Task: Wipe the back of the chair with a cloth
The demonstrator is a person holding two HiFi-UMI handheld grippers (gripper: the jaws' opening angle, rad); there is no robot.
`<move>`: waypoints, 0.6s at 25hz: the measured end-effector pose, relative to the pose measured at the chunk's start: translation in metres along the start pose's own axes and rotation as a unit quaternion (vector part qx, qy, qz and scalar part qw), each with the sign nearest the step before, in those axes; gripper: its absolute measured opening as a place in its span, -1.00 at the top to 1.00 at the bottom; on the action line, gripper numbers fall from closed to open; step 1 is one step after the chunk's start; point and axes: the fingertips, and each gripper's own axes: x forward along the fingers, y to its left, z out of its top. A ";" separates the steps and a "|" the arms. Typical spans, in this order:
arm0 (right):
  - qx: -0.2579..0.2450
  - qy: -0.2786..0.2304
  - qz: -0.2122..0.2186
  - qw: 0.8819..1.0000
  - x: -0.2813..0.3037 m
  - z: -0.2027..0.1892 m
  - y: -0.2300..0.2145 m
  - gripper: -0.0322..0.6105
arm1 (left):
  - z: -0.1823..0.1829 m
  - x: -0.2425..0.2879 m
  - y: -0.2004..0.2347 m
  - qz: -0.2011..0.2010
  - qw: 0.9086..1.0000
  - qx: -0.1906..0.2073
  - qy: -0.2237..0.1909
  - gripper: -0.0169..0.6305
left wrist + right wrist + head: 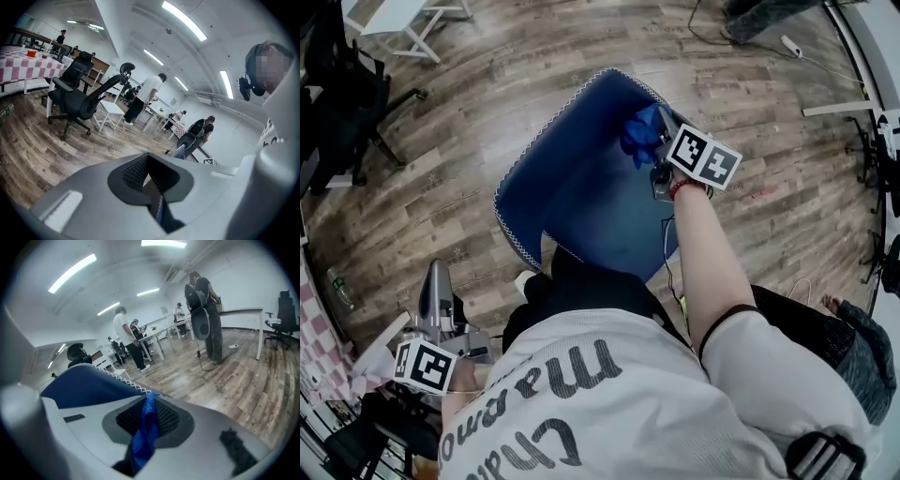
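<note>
Your right gripper point(661, 129), fingers clamped on the blue cloth point(638, 136), holds it at the chair back point(581, 187), wiping seemingly unfinished; left gripper point(439, 279) fingers together, empty.

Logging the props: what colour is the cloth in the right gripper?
Blue cloth, clearest in the right gripper view.

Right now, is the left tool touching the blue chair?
Apart. The head view shows the left tool low at the left, with wooden floor between it and the blue chair.
</note>
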 end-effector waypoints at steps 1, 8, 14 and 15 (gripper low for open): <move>0.005 -0.008 -0.011 1.000 -0.003 0.002 -0.003 0.73 | 0.001 0.000 0.001 -0.002 1.000 0.000 0.000 0.94; 0.001 0.016 -0.016 1.000 -0.018 -0.038 0.013 0.73 | -0.001 -0.001 0.001 -0.018 1.000 0.003 0.007 0.94; -0.028 0.064 0.062 0.996 -0.034 -0.097 0.075 0.73 | -0.007 -0.006 0.008 -0.033 0.999 0.007 0.019 0.94; -0.033 0.074 0.074 0.994 -0.037 -0.107 0.086 0.73 | -0.008 -0.008 0.010 -0.036 0.999 0.007 0.021 0.93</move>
